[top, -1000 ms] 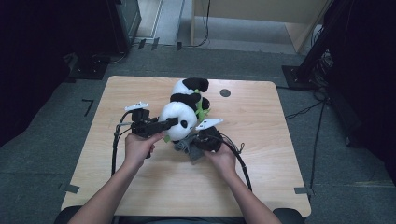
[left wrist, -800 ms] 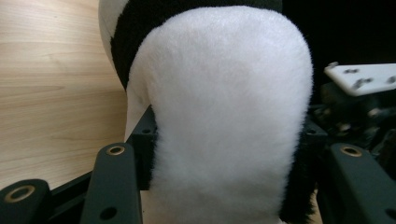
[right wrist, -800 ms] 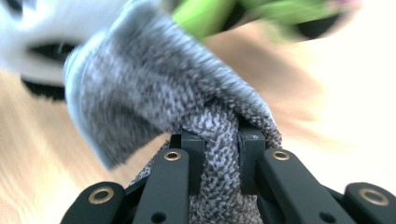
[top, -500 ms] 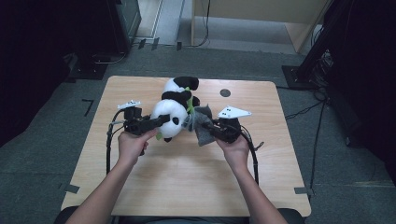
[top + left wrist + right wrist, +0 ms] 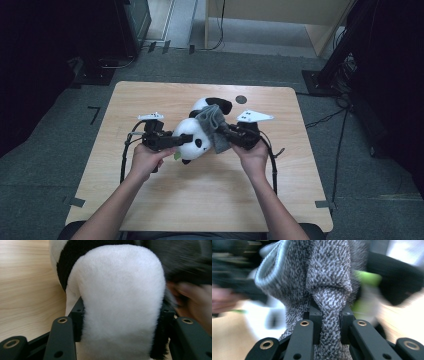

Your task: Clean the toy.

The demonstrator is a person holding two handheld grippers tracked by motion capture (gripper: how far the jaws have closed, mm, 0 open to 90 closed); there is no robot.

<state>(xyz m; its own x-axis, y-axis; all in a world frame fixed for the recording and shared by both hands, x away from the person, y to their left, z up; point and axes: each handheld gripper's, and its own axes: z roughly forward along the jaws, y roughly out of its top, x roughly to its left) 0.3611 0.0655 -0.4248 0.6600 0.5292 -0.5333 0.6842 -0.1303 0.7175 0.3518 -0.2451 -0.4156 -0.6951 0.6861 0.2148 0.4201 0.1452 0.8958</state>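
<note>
With my left claw [image 5: 175,141] clamped on the panda's [image 5: 192,140] head above the table [image 5: 150,100] and my right claw [image 5: 226,134] pinching the grey knit cloth [image 5: 212,127] draped over its body, I judge I'm mid-dressing, and next must pull the cloth snugly down.

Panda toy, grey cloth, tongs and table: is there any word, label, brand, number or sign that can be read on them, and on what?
None can be read.
Panda toy: plain fur; a small green bit at its underside shows no lettering.
Grey cloth: plain knit, no tag seen.
Left tongs and right tongs: plain black, no markings.
Table: bare wood, with a dark round spot near the far edge.
</note>
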